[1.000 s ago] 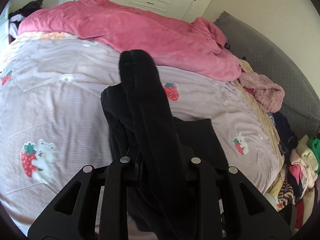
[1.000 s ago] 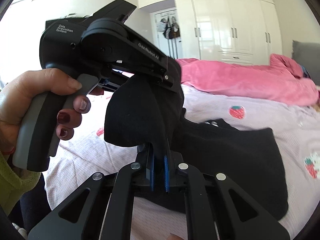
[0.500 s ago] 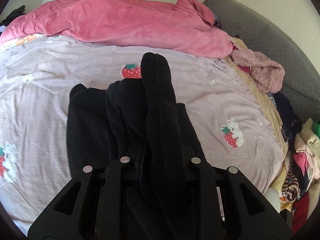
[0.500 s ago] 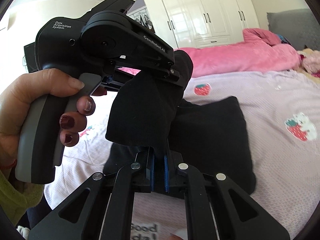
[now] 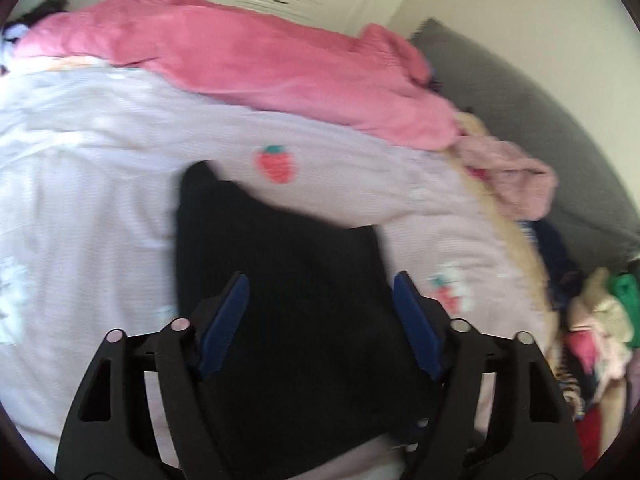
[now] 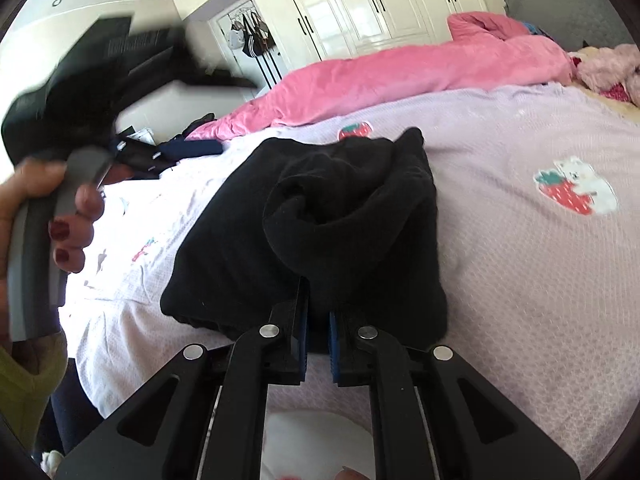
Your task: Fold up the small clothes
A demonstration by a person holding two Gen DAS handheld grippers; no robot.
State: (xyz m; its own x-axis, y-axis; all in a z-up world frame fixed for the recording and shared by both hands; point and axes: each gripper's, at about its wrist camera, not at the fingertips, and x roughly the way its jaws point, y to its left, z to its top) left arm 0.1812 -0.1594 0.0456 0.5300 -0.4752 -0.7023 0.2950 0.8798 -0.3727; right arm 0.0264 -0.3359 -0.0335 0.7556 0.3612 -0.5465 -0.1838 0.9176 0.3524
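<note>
Pinching a fold of the black garment [image 6: 320, 216] at lower centre, your right gripper [image 6: 318, 336] is clamping it nearly shut. Your left gripper [image 5: 320, 304] is opening, pads clear of the cloth lying on the lilac bedspread [image 6: 520, 280]. You are probably completing a fold; next, release right and flatten.

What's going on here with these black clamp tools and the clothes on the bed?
A person is folding a black garment on the lilac bedspread, a two-finger gripper in each hand. The right gripper pinches the garment's near edge. The left gripper is opening, its pads clear of the cloth lying below.
</note>
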